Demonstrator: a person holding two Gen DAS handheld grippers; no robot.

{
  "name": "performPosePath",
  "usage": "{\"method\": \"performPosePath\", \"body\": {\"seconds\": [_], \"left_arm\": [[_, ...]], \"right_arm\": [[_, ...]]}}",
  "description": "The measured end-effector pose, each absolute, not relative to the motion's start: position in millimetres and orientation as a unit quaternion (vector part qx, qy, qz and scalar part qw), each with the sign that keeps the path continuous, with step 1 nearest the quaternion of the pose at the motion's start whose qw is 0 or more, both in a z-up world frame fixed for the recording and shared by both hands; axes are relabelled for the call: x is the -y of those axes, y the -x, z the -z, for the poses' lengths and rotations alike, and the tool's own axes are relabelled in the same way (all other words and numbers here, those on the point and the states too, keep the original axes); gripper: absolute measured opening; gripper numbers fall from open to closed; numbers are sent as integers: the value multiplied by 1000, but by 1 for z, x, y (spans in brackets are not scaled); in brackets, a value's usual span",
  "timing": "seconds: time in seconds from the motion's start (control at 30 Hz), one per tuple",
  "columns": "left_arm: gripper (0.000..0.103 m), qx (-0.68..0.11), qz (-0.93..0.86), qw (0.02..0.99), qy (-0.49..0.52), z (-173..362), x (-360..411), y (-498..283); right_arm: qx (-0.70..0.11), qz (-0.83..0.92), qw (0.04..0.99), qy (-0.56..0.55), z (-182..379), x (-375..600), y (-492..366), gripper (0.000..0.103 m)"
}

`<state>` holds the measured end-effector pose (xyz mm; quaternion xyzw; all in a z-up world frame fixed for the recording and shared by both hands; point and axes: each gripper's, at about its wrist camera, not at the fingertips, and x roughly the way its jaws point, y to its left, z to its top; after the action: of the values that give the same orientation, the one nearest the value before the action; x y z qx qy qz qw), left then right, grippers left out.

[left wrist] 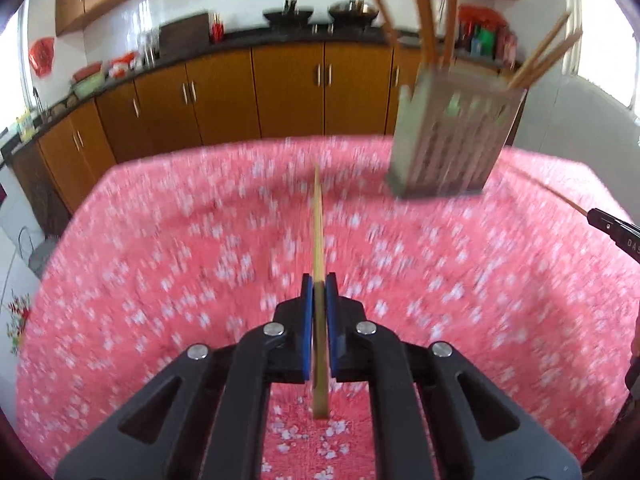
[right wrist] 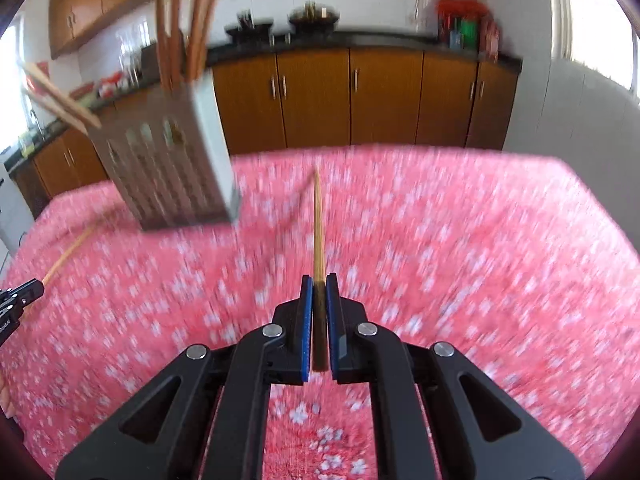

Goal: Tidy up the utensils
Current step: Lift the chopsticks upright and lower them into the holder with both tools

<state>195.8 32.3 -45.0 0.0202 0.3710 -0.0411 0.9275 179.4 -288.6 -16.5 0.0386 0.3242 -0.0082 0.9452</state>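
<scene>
Both grippers are clamped on chopsticks: left gripper [left wrist: 319,284] pinches a pale bamboo chopstick [left wrist: 318,224] between its blue pads, right gripper [right wrist: 319,285] grips a darker wooden chopstick [right wrist: 318,220]. Further out on the pink floral tablecloth [left wrist: 160,260] stands a slatted grey utensil holder [left wrist: 452,136] stuffed with more chopsticks [left wrist: 424,12]. Pretty blurry though.
</scene>
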Motion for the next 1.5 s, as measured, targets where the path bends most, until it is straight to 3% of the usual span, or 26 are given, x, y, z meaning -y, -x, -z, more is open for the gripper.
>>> {"method": "performPosePath", "body": {"seconds": [0.23,1.0,1.5], "left_arm": [[8,-296,57,953,18,-19,-32,-184],[8,-217,123,968,28,-108,-1,-168],[8,-129,124,983,36,-182,39,-205]], "right_arm": [[-242,2,969,-52,-39,293,-163,8],[-147,-69,983,-89,-133,281,-148,8],[-10,-76,992,-99,-191,252,-182,8]]}}
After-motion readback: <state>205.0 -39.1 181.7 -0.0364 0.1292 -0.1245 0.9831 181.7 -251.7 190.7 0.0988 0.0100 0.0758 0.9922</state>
